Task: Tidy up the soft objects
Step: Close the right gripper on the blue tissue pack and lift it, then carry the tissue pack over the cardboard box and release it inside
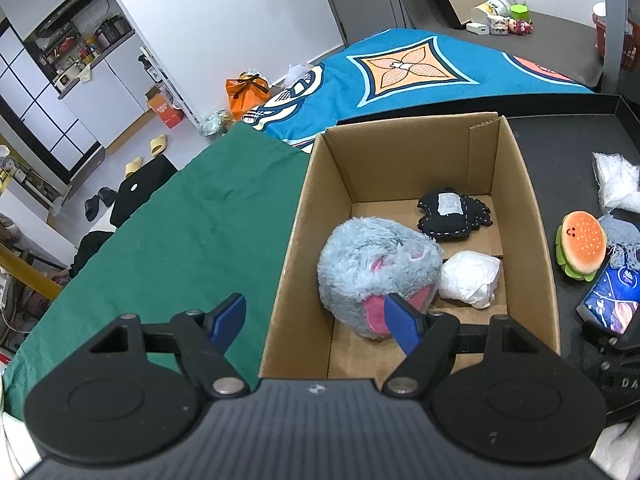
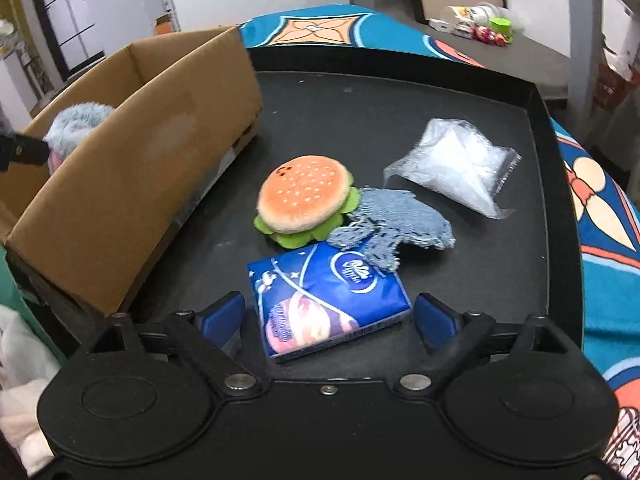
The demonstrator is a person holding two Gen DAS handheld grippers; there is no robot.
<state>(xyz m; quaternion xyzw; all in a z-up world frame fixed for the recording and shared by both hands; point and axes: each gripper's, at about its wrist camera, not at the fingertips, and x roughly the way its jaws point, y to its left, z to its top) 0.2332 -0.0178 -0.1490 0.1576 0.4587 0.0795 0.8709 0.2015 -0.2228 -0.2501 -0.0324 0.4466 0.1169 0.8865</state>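
right gripper (image 2: 330, 314) spread wide over a blue tissue pack (image 2: 326, 300); left gripper (image 1: 316, 314) open over the cardboard box (image 1: 532, 216).
the pack lies between the right jaws, untouched; plush burger (image 2: 302, 198) at 12 o'clock, grey cloth (image 2: 394, 226) at 1, clear bag (image 2: 456, 164) beyond. the box holds a fluffy grey plush (image 1: 372, 264), white wad (image 1: 472, 278), black pouch (image 1: 454, 214).

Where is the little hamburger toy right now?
The hamburger toy lies on the black tray, outside the cardboard box. In the right wrist view it sits mid-picture, touching the blue knitted cloth, just behind the blue tissue pack.
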